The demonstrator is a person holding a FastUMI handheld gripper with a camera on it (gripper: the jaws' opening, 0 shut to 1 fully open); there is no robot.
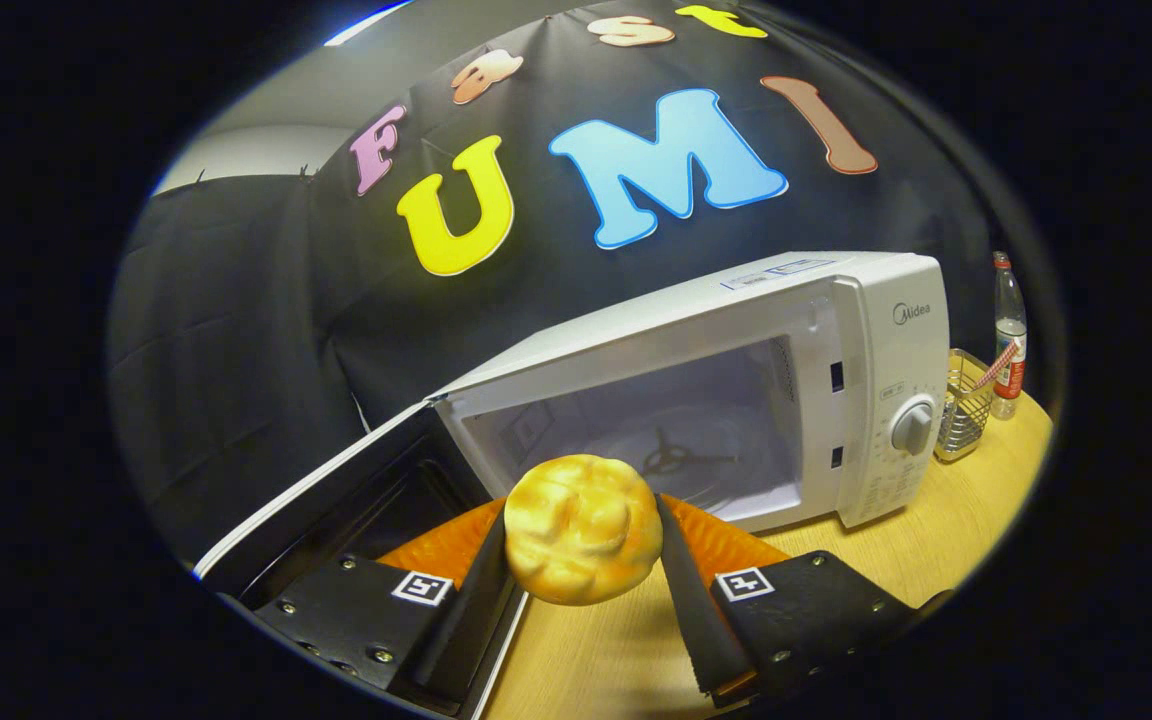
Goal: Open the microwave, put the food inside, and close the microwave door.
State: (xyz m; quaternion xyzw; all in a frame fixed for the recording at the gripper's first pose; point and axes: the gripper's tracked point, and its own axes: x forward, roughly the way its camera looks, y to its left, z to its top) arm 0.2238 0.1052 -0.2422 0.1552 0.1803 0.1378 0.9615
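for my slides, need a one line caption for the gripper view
Gripper shut on a golden bun, just ahead of the open microwave.

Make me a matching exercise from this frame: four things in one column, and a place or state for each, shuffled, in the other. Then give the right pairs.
Things
1. bread roll
2. microwave door
3. wire basket
4. bottle

Places or states
A. swung open beside the cavity
B. clamped between the two fingers of the gripper
C. standing beyond the basket, by the cloth wall
D. on the wooden table, next to the control side of the microwave

Pairs: 1-B, 2-A, 3-D, 4-C
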